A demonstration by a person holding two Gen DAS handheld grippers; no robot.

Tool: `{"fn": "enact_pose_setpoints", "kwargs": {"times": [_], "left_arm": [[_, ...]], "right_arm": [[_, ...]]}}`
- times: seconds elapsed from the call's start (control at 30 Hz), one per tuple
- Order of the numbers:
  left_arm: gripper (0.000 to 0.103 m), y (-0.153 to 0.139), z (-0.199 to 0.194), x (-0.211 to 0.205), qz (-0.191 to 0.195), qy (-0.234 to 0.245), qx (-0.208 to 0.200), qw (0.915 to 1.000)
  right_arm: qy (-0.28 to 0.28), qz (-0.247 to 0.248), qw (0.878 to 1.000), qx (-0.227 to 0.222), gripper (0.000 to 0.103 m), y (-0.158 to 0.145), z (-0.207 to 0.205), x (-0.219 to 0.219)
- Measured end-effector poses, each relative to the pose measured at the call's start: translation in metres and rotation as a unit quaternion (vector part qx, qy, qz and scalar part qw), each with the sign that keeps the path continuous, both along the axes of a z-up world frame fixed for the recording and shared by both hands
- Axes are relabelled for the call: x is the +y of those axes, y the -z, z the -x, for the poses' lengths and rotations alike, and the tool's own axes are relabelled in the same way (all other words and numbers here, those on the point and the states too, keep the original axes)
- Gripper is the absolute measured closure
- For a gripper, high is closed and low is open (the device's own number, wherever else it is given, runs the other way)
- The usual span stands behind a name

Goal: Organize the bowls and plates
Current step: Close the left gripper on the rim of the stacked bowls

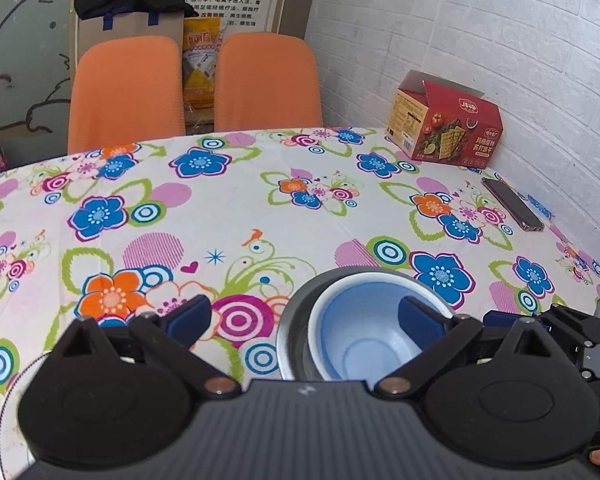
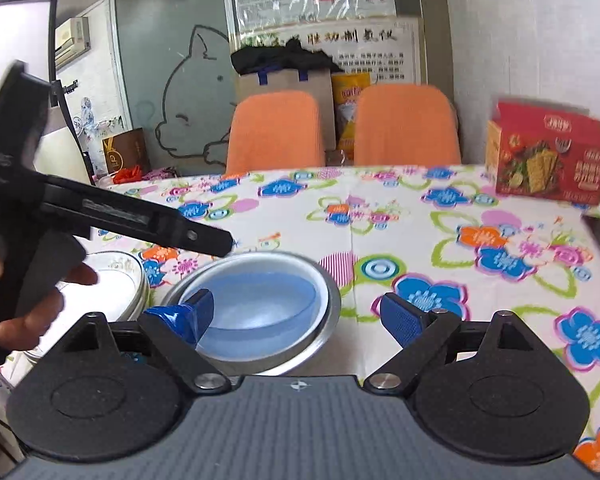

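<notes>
A nested stack stands on the flowered tablecloth: a blue bowl [image 1: 360, 344] inside a white bowl [image 1: 320, 320], inside a steel bowl [image 1: 294, 320]. My left gripper [image 1: 305, 319] is open; its right pad hovers over the blue bowl and its left pad is over bare cloth, gripping nothing. In the right wrist view the blue bowl [image 2: 260, 300] and steel rim [image 2: 334, 304] lie just ahead of my open right gripper [image 2: 298, 318]; its left pad overlaps the near rim. White plates [image 2: 116, 284] are stacked left of the bowls, partly hidden by a hand [image 2: 28, 320].
A red cracker box [image 1: 446, 128] and a dark phone [image 1: 512, 204] lie at the far right by the white brick wall. Two orange chairs [image 1: 128, 92] stand behind the table's far edge. A white plate rim [image 1: 10, 396] shows at the lower left.
</notes>
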State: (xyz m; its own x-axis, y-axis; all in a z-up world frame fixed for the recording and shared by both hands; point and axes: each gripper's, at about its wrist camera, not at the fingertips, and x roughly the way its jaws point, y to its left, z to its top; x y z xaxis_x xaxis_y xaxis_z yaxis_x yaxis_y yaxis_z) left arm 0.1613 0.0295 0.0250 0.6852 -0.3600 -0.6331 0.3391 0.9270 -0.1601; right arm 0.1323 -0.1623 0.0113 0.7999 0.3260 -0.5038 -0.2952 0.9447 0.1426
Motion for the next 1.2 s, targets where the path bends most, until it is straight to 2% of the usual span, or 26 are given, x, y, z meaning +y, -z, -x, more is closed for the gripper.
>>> {"fn": "enact_pose_setpoints", "kwargs": {"times": [0.13,0.3,0.53,0.7,0.87,1.2], "left_arm": [[0.003,-0.002,-0.001,0.003,0.0,-0.001,-0.002,1.0],[0.003,0.005,-0.005,-0.004,-0.011,0.006,0.008,0.9999],[0.003,0.021,-0.017,-0.012,-0.039,0.029,0.045,0.9978],[0.003,0.029,-0.034,-0.018,-0.053,0.047,0.065,0.9954],[0.003,0.041,-0.048,-0.023,-0.071,0.045,0.085,0.9929],[0.003,0.051,-0.052,-0.028,-0.088,0.057,0.089,0.9905]], "right_arm": [[0.007,0.0,1.0,0.024,0.025,0.013,-0.005,0.001],[0.018,-0.03,0.999,-0.002,0.025,-0.005,0.001,-0.012],[0.002,0.029,0.999,0.028,0.025,0.001,-0.024,0.001],[-0.006,0.045,0.998,0.046,0.025,0.008,-0.034,0.01],[0.003,0.064,0.996,0.067,0.025,0.015,-0.042,0.014],[0.003,0.078,0.992,0.101,0.025,0.032,-0.055,0.022]]}}
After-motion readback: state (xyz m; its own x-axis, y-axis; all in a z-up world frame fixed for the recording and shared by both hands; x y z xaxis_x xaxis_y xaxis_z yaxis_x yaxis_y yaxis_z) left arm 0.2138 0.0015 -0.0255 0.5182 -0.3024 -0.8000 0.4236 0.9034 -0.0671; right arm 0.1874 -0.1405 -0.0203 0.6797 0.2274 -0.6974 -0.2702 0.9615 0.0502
